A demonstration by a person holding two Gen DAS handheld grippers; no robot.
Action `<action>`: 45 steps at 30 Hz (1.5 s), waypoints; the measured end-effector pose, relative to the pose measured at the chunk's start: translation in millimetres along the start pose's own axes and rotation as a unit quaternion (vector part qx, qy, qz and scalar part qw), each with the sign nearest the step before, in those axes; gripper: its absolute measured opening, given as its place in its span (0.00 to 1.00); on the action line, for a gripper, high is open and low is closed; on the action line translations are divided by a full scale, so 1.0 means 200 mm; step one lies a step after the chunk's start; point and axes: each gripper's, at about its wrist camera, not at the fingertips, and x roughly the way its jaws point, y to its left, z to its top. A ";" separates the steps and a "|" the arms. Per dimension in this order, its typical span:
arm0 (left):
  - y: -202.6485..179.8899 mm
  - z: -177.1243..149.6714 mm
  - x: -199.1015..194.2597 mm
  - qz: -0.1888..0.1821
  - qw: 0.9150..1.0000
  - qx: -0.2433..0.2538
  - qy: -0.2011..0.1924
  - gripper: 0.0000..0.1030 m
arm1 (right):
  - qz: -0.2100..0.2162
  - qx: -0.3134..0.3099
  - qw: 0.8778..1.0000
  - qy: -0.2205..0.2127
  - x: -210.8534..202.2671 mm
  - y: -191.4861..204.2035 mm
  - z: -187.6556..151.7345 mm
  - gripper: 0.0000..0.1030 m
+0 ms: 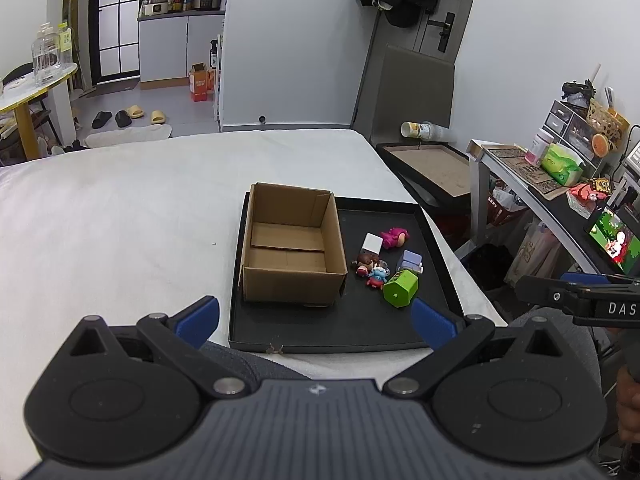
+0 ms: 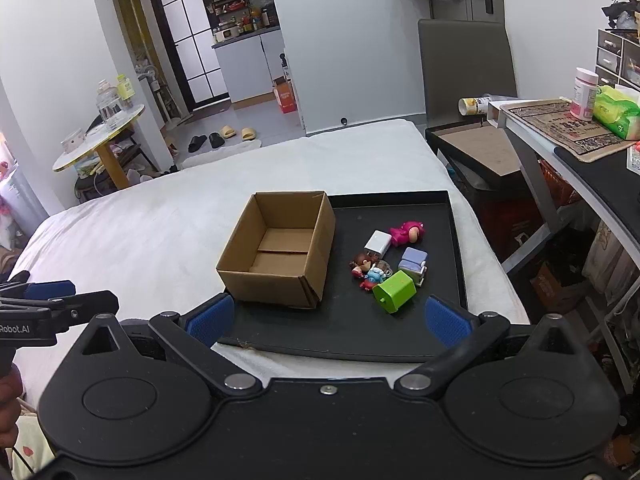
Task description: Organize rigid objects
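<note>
Ahead, toys [image 2: 390, 266] beyond right tongs [image 2: 330, 320] (parted)

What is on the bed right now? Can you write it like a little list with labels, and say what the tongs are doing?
surface: white bed
tray: black tray on the bed
box: open cardboard box on the tray's left part, nothing inside
toys: green block, pink figure, white block, lavender toy, small figures, all on the tray right of the box
left tongs: open, holding nothing
right tongs: open, holding nothing
</note>
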 end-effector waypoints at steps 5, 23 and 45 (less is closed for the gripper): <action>0.00 0.00 0.00 0.000 1.000 0.000 -0.001 0.99 | 0.000 0.000 1.000 0.000 0.00 0.00 0.00 1.00; 0.01 0.00 0.01 0.002 1.000 -0.004 0.000 0.99 | 0.003 -0.002 1.000 0.001 0.00 0.00 0.01 1.00; 0.07 0.03 0.15 0.003 1.000 -0.014 0.014 0.99 | -0.002 0.028 1.000 -0.012 0.07 -0.06 0.00 1.00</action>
